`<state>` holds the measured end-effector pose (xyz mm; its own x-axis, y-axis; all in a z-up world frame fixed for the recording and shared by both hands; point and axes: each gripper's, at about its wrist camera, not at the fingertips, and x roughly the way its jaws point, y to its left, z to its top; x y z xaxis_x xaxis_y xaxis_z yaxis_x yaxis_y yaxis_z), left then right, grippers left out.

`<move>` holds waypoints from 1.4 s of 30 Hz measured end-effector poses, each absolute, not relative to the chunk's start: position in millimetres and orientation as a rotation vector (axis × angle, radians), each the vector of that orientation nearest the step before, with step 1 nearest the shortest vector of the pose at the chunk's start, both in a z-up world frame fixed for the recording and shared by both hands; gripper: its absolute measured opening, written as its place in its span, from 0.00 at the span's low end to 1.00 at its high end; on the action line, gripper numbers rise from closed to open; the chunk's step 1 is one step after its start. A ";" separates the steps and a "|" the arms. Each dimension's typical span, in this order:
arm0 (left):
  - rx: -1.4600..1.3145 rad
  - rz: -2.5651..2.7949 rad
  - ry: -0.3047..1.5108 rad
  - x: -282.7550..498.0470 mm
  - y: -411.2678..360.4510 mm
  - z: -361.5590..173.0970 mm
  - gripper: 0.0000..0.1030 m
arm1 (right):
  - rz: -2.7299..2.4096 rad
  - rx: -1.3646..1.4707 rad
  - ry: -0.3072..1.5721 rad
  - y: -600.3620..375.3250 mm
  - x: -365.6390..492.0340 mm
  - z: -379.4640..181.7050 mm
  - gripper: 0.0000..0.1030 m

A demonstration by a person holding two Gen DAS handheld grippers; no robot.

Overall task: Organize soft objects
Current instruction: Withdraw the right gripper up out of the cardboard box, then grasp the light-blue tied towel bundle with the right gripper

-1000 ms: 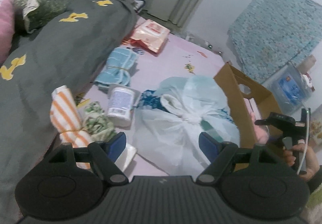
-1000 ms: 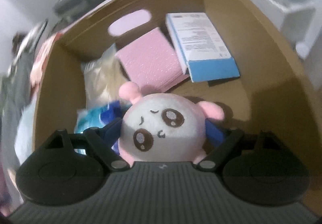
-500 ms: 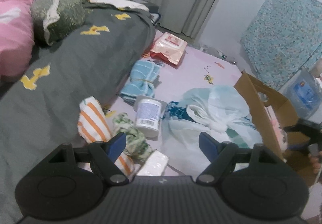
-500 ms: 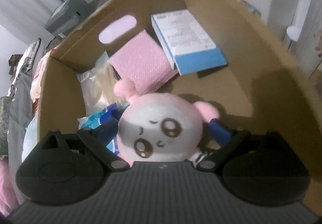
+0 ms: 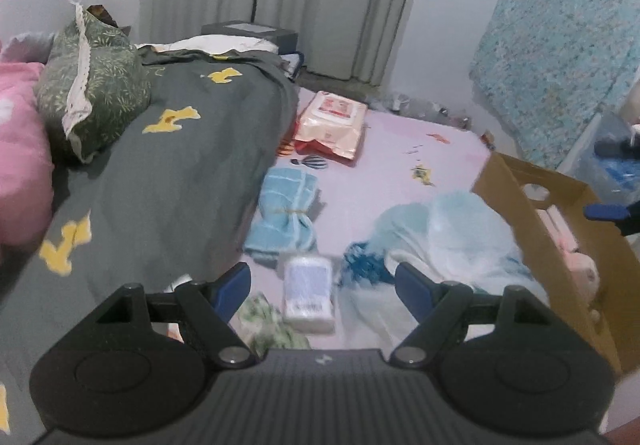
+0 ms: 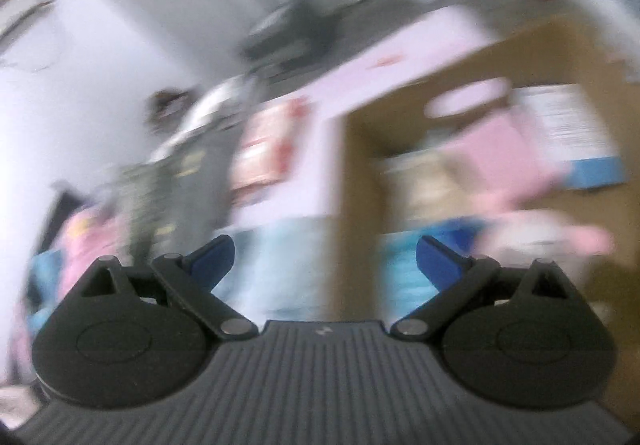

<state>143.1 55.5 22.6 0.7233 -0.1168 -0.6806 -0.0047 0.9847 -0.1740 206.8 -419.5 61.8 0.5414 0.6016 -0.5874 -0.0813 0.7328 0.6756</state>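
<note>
The left gripper [image 5: 322, 283] hangs over the bed with its blue fingers spread wide and nothing between them. Below the gap lies a small white packet of tissues [image 5: 308, 295] on the lilac bedsheet [image 5: 400, 165], and just near-left of it a green patterned cloth roll [image 5: 268, 325] peeks out beside the left finger. Farther off, a light blue towel [image 5: 286, 217] tied round its middle lies next to the edge of the dark grey blanket [image 5: 180, 173] with yellow shapes, which covers the left side of the bed. A green pillow [image 5: 92, 93] with a lace edge rests on that blanket at the far left, touching a pink one [image 5: 20, 157]. Beyond the towel sits a pack of wipes [image 5: 332, 125] in pink and white wrapping. To the right of the tissues a knotted white plastic bag [image 5: 440, 241] lies against the cardboard box [image 5: 520, 221], which stands at the right edge of the bed. Inside the box a pink and white plush toy [image 5: 580, 265] shows low against the near wall.

The right wrist view is heavily blurred. The right gripper [image 6: 325, 255] is released, fingers apart and empty, level with the left wall of the box [image 6: 400, 117]. In the box a pink pad [image 6: 492, 149] and a white and blue carton [image 6: 572, 137] can be made out, and a pink smear at the right is probably the plush toy [image 6: 552, 233].
</note>
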 end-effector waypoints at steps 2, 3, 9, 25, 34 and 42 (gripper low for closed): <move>-0.156 -0.065 0.789 162.4 57.2 20.9 0.77 | 0.545 0.698 0.973 -382.9 229.0 58.5 0.95; -0.147 -0.072 0.807 174.4 57.7 18.8 0.77 | 0.595 0.724 1.009 -361.2 242.9 53.9 0.95; -0.120 -0.063 0.902 243.2 57.3 -3.0 0.73 | 0.678 0.734 1.210 -249.1 321.6 8.5 0.84; -0.120 -0.031 1.167 333.1 58.0 -73.6 0.62 | 0.553 0.599 1.463 -144.9 392.2 -106.1 0.49; -0.153 -0.034 1.140 323.6 59.0 -47.4 0.46 | 0.599 0.653 1.414 -143.9 386.9 -100.6 0.27; -0.094 -0.076 1.042 292.3 20.1 15.3 0.46 | 0.683 0.675 1.296 -173.4 362.3 -38.8 0.25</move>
